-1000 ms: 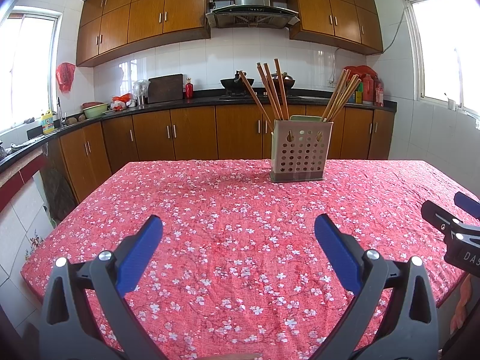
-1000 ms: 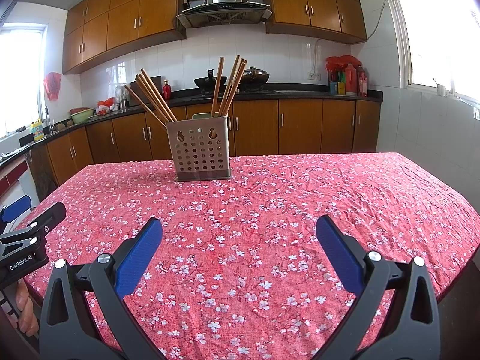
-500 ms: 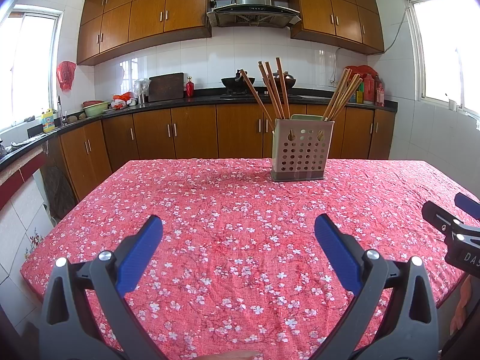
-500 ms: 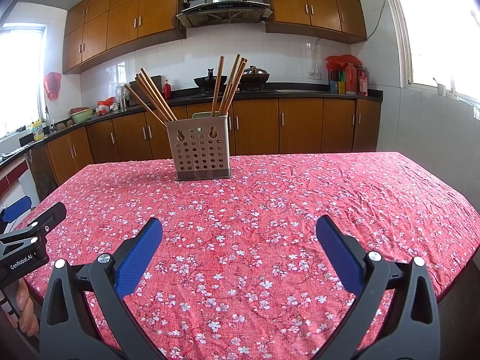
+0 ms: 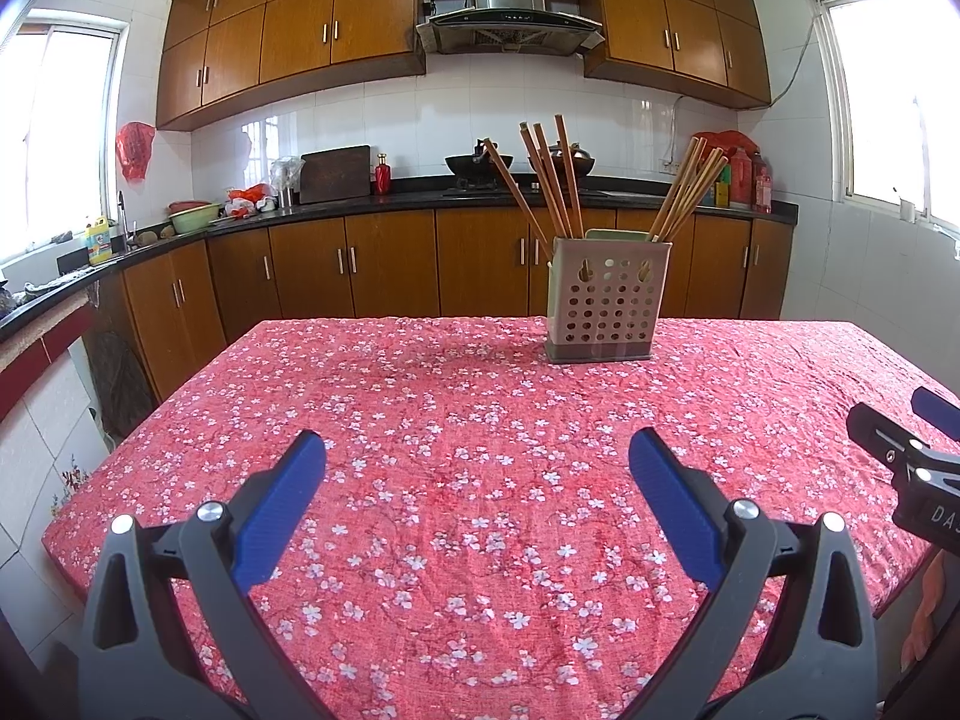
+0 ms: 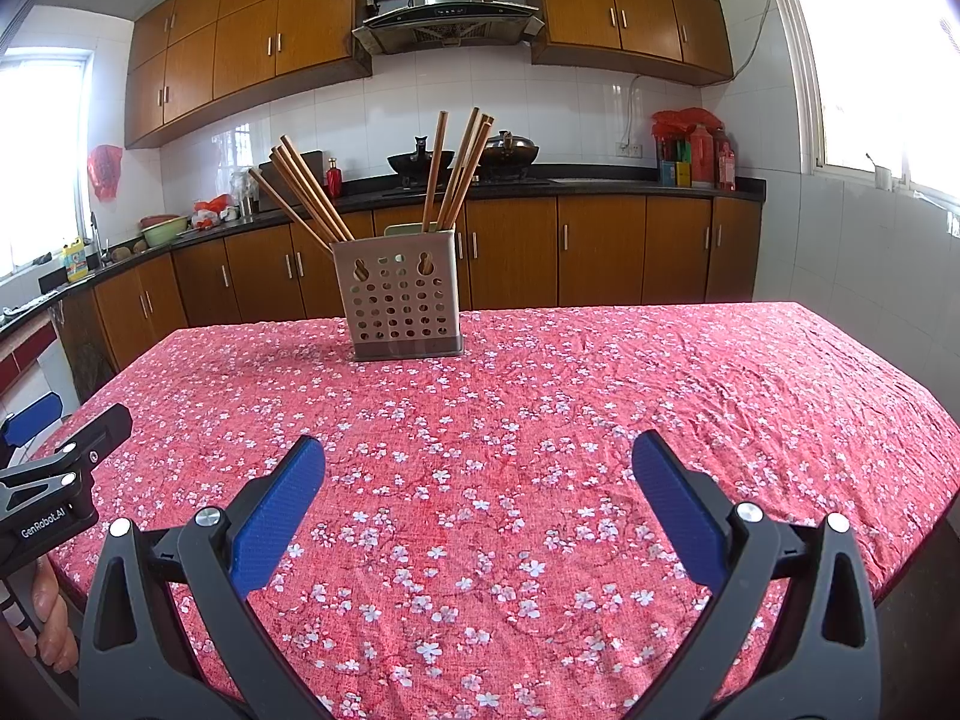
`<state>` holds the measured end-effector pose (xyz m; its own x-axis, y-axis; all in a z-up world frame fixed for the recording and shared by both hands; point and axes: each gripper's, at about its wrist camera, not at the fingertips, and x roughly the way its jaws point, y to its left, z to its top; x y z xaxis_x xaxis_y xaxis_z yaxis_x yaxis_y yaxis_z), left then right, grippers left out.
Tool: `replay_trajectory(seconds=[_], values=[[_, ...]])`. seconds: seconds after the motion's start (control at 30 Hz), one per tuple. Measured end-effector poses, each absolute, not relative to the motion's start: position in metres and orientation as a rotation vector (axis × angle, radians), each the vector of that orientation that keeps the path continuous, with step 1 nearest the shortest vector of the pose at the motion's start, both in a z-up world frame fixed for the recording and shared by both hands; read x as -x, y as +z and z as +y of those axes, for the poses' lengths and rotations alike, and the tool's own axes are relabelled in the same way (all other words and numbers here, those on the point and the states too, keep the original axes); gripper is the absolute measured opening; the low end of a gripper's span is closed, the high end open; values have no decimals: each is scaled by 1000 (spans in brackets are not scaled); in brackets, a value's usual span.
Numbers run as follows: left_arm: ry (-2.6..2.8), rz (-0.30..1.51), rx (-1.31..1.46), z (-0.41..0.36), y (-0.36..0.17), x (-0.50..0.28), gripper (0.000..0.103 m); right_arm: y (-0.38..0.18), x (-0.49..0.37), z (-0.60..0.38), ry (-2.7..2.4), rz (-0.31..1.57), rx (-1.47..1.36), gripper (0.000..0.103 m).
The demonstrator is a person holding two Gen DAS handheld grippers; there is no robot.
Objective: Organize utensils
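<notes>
- While our left gripper [image 5: 477, 462] hangs low over the near part of the table, its two blue fingers [image 5: 282, 498] stand wide apart with nothing between them.
- Our right gripper [image 6: 479, 468] is the same: wide apart and holding nothing, low over the red flowered cloth [image 6: 600, 408].
- We see the holder [image 5: 606, 300] far across the table, at about 1 o'clock in the left view. It is a pale box with round holes, and it stands upright on the cloth.
- In the right view the holder [image 6: 399, 294] sits at about 11 o'clock, well apart from both grippers.
- Brown chopsticks [image 5: 549, 180] poke up out of it in two bunches. One bunch leans to 11 o'clock and the other bunch [image 5: 687, 186] leans to 1 o'clock.
- A green thing [image 5: 615, 234] peeks over the back rim of the holder. We cannot tell what it is.
- In the left view our right gripper [image 5: 912, 462] shows at 3 o'clock, at the table's edge.
- In the right view our left gripper [image 6: 60, 468] shows at 9 o'clock.
- Behind the table we see brown cupboards [image 6: 510, 252], a black counter [image 5: 360, 201] and a wok [image 6: 420, 162] on the stove.
</notes>
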<state>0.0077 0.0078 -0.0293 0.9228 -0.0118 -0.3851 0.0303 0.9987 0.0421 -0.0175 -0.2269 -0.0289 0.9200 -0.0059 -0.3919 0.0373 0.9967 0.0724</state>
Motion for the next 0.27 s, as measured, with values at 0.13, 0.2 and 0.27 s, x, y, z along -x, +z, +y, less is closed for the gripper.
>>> replay_trajectory(seconds=[0.13, 0.2, 0.27], values=[[-22, 400, -48, 8, -28, -9, 99, -29, 17, -227, -22, 402, -79, 101], [-22, 402, -47, 7, -28, -9, 99, -29, 17, -227, -23, 402, -79, 101], [-21, 404, -46, 8, -29, -9, 99, -29, 17, -228, -22, 403, -79, 101]])
